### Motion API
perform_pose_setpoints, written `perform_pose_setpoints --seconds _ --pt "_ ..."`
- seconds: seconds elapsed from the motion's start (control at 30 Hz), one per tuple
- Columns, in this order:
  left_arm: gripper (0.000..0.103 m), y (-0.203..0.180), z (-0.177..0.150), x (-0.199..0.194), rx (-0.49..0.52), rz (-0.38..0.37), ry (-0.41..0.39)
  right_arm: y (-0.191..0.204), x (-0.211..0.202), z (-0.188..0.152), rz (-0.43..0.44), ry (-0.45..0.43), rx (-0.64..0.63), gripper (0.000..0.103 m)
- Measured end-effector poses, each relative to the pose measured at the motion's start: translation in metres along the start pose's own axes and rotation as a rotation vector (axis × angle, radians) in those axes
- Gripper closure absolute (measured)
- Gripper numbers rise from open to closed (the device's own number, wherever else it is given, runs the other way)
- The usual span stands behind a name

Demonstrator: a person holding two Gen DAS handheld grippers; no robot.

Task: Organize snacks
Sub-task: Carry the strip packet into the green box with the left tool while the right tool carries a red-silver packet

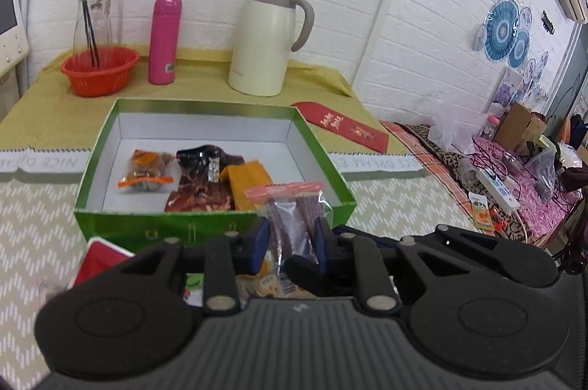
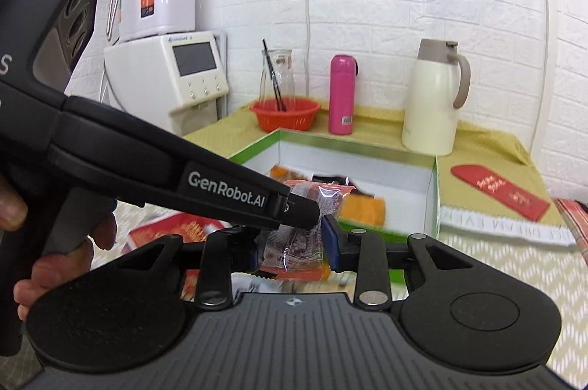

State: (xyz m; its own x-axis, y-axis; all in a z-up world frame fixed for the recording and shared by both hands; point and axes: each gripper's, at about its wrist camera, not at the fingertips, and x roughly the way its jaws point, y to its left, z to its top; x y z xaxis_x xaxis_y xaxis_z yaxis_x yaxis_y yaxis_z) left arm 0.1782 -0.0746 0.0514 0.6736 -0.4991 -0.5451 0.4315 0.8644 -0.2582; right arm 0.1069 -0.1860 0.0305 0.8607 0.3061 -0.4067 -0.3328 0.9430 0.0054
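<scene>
A green box [image 1: 316, 151] with a white inside holds an orange-and-brown packet [image 1: 147, 171], a dark brown packet [image 1: 196, 180] and an orange packet [image 1: 250, 182]. My left gripper [image 1: 291, 237] hovers at the box's near wall, shut on a clear packet of purple-brown sticks [image 1: 290, 206] with a red top strip. In the right wrist view my right gripper [image 2: 292, 246] is shut on a clear packet with orange ends [image 2: 305, 250], just short of the green box [image 2: 435, 191]. The left gripper [image 2: 301, 208], held by a hand [image 2: 55, 265], crosses in front of it.
Behind the box stand an orange basket [image 1: 99, 70] with a glass carafe, a pink flask [image 1: 163, 39] and a cream jug [image 1: 266, 41]. A red envelope [image 1: 345, 125] lies to the right. More snack packets [image 1: 99, 261] lie on the table under the grippers.
</scene>
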Motion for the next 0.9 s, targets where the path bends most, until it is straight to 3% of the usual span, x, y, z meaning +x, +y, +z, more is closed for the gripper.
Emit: perform_pose_setpoints --seconds 0.37,0.9 --pt "0.086 0.014 0.05 0.072 -0.006 -0.029 0.022 -0.057 0.055 0.022 0.004 0.008 0.057 0.045" --pt "0.086 0.042 0.05 0.146 -0.038 -0.036 0.117 -0.087 0.111 0.005 0.009 0.107 0.1 0.043"
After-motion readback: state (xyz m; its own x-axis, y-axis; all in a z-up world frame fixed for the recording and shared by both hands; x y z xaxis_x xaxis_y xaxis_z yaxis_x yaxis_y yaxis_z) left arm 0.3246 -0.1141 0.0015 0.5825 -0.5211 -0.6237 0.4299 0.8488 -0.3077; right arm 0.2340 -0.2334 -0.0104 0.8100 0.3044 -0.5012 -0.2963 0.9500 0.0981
